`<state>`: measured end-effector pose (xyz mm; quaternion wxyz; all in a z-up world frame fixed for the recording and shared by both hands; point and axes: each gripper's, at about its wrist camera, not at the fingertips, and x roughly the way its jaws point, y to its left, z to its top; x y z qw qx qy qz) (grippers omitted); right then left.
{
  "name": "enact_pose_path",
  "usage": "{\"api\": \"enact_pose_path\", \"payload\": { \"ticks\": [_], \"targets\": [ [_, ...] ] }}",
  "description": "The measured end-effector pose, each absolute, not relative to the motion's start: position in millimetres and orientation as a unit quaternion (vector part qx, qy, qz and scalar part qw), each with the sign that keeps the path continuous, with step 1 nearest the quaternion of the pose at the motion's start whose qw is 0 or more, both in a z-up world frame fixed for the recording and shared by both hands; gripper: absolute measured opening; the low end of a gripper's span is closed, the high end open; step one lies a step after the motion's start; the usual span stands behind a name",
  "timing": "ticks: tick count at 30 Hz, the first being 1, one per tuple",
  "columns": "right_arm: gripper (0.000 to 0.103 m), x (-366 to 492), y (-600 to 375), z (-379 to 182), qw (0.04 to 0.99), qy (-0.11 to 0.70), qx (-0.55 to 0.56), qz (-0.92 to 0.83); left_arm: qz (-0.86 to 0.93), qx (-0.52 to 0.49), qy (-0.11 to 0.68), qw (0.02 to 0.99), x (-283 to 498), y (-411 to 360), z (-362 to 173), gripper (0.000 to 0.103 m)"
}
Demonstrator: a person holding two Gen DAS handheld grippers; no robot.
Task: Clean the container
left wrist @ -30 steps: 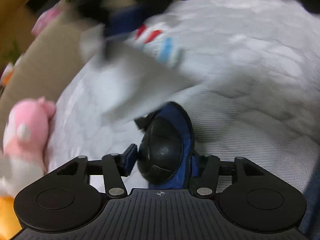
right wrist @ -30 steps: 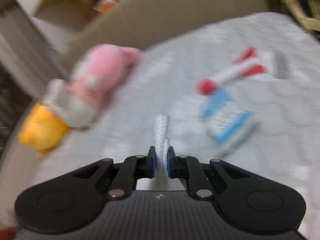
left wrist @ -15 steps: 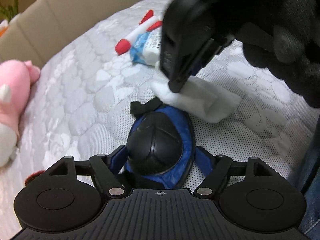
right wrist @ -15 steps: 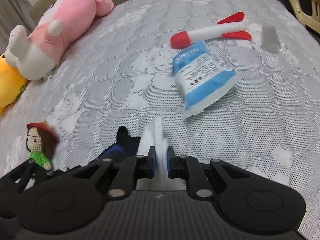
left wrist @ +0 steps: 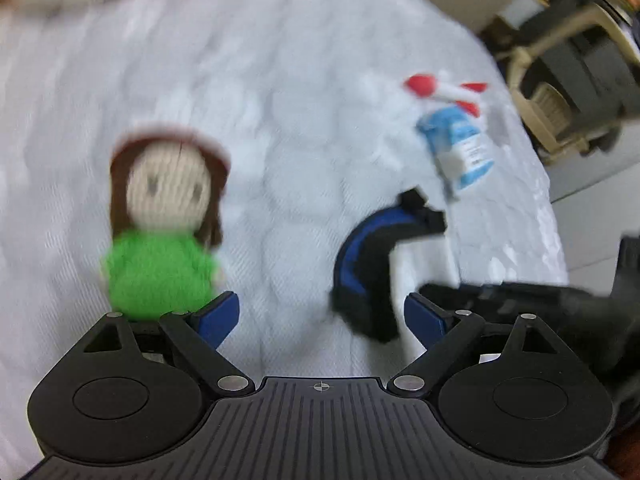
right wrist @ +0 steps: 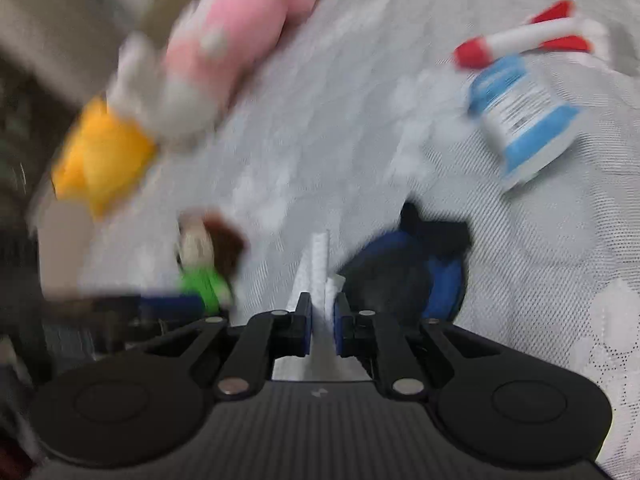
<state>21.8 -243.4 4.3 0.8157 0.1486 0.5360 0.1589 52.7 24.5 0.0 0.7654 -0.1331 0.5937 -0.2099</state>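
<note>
Change since earlier: half a second ago the left gripper (left wrist: 320, 318) had its jaws around the blue and black container (left wrist: 366, 270); its jaws have just been opening, nothing is between them, and the container lies free on the bed (left wrist: 280, 100), ahead and to the right of them.
Left gripper: jaws spread wide and empty, blue fingertips (left wrist: 218, 316) well apart.
Right gripper: the right gripper (right wrist: 320, 326) is pinched tight on a white cloth (right wrist: 318, 268), which stands up between its pads, as in both earlier right-wrist views.
Container, place: on the white quilted bed, just right of the cloth in the right wrist view, near a crocheted doll (left wrist: 164, 216) in a green top.
Container, contents: too blurred to tell.
Container, direction: its long axis runs away from the camera, with a black strap end (right wrist: 434, 232) at the far end.
Farther off: a blue and white pouch (right wrist: 520, 116), then a red and white rocket toy (right wrist: 524, 40).
Far left: a pink plush (right wrist: 236, 28) and a yellow plush (right wrist: 100, 156) at the bed's edge.
</note>
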Motion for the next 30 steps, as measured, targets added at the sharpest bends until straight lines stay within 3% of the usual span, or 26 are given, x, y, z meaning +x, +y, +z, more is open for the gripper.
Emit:
{"api": "enact_pose_path", "payload": {
  "ticks": [2,9,10,13,17,18,19,21,23,25,28,30],
  "targets": [
    [0.012,20.0,-234.8,-0.5,0.817,0.554,0.084,0.139,-0.224,-0.136,0.606,0.752,57.3,16.8,-7.0,0.093],
    [0.012,35.6,-274.1,-0.8,0.837,0.544,0.037,0.05,-0.237,-0.105,0.648,0.717,65.6,-42.5,-42.2,0.095],
    [0.012,39.3,-284.2,-0.8,0.84,0.538,0.056,0.039,-0.228,-0.114,0.647,0.718,67.9,-47.3,-47.7,0.102],
    [0.012,45.7,-319.7,0.4,0.839,0.514,0.177,0.025,-0.186,-0.145,0.628,0.742,73.0,-57.7,-52.3,0.103],
    [0.012,45.5,-338.7,2.8,0.844,0.486,0.227,0.01,-0.185,-0.123,0.563,0.796,68.0,-74.8,-48.8,0.103],
    [0.012,44.1,-340.7,3.5,0.844,0.483,0.231,0.009,-0.2,-0.077,0.544,0.811,62.0,-84.1,-46.1,0.098],
    [0.012,42.7,-342.6,4.3,0.844,0.481,0.236,0.007,-0.215,-0.031,0.523,0.824,55.9,-93.5,-43.3,0.087],
    [0.012,40.1,-345.2,6.6,0.845,0.475,0.245,0.009,-0.241,0.042,0.482,0.841,42.7,-111.1,-35.2,0.086],
    [0.011,42.6,-346.1,8.0,0.847,0.463,0.26,0.022,-0.257,0.084,0.458,0.847,35.3,-123.2,-27.3,0.063],
    [0.01,39.7,-349.3,12.6,0.845,0.442,0.298,0.052,-0.268,0.155,0.421,0.852,21.5,-131.9,-17.2,0.053],
    [0.01,43.5,-348.4,16.9,0.822,0.422,0.364,0.117,-0.261,0.35,0.303,0.847,-13.8,-148.2,-12.0,0.051],
    [0.01,49.7,-334.2,17.0,0.823,0.435,0.34,0.131,-0.272,0.362,0.322,0.831,-18.1,-146.3,-14.9,0.054]
  ]
}}
